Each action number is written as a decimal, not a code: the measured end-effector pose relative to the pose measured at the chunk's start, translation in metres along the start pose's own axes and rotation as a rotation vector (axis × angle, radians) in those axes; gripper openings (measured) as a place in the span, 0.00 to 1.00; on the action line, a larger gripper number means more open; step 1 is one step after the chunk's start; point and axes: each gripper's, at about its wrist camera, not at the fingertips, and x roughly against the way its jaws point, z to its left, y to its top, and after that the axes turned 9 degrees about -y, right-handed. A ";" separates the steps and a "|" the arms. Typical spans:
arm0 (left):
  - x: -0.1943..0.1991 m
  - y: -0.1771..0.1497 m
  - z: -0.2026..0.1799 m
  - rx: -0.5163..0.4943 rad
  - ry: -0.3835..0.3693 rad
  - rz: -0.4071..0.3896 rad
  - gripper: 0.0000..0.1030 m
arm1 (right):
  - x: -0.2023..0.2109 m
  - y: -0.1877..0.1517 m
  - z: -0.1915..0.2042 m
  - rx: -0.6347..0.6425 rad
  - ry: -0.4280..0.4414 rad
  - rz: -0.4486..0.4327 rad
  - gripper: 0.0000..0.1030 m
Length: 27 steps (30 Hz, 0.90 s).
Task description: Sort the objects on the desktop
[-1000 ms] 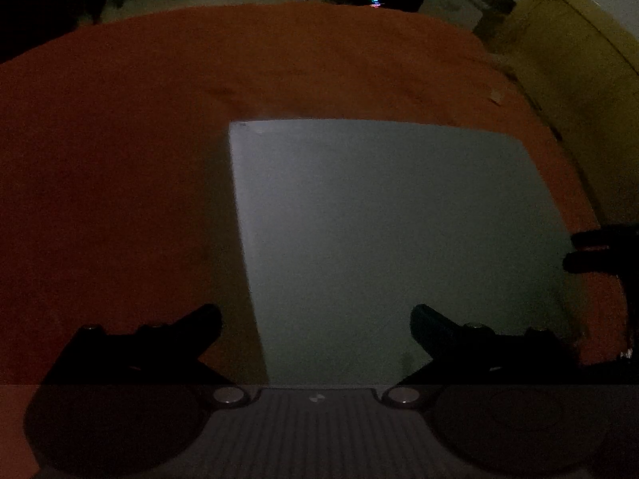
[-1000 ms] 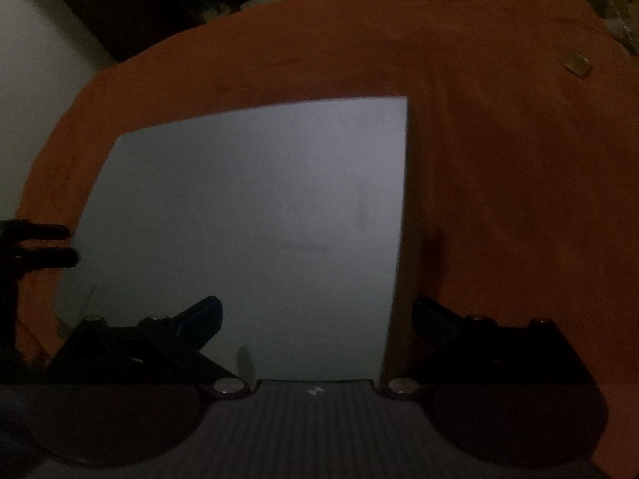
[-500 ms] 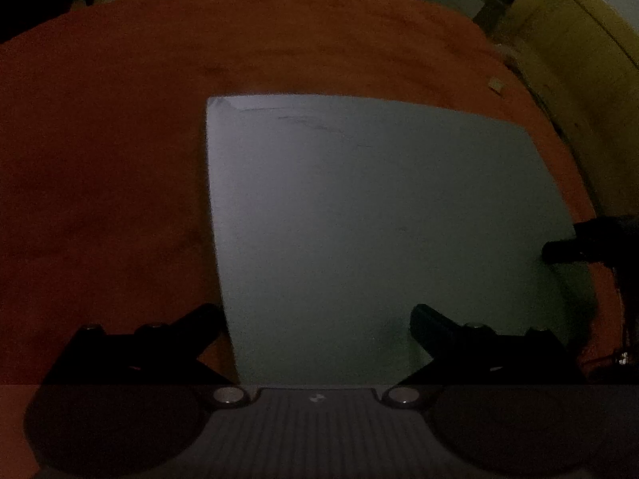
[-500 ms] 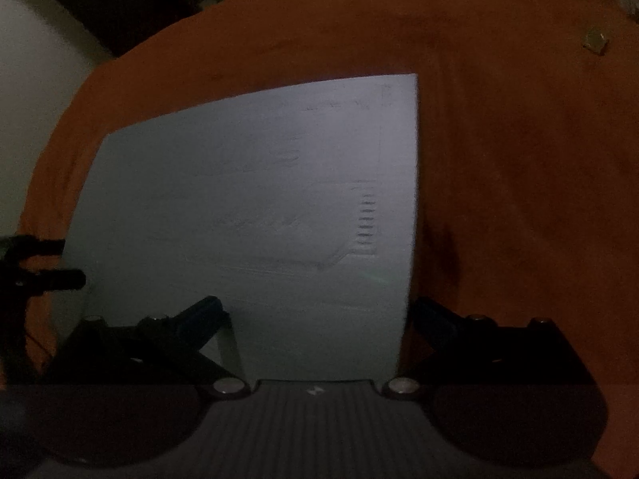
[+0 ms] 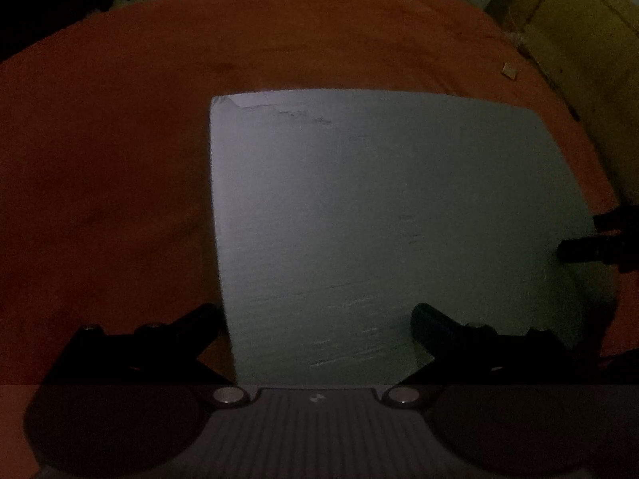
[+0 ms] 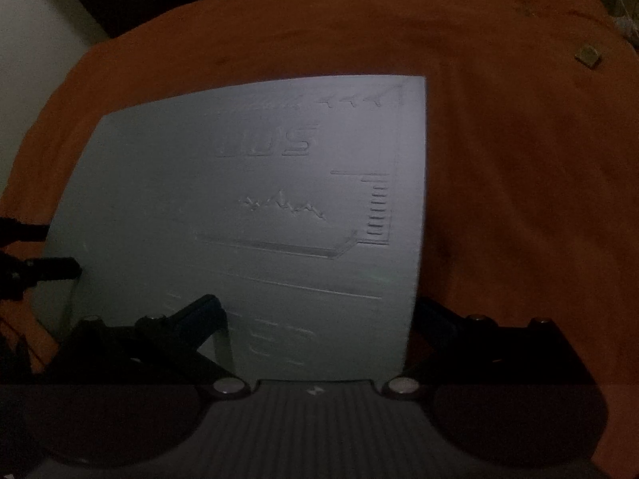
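Pale grey sheet (image 6: 255, 199) with embossed markings, orange cloth (image 5: 120, 159)

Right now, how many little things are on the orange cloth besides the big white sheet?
1: a small tan scrap lies on the orange cloth, beyond the white sheet's far right corner. The sheet may hide others.

Bare orange cloth (image 5: 120, 159) lies open around the pale sheet (image 5: 379, 219); only a small block (image 6: 588, 57) interrupts.
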 end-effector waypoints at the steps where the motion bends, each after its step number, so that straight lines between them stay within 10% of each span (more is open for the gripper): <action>1: 0.001 -0.001 0.001 0.001 -0.003 -0.003 1.00 | 0.000 0.000 0.001 0.000 -0.001 -0.002 1.00; 14: 0.069 0.017 -0.002 0.149 -0.036 -0.103 0.99 | 0.065 0.027 0.023 -0.051 -0.054 -0.066 1.00; 27: 0.181 0.055 -0.083 0.054 0.110 -0.291 0.99 | 0.184 0.069 0.058 -0.235 0.029 -0.134 1.00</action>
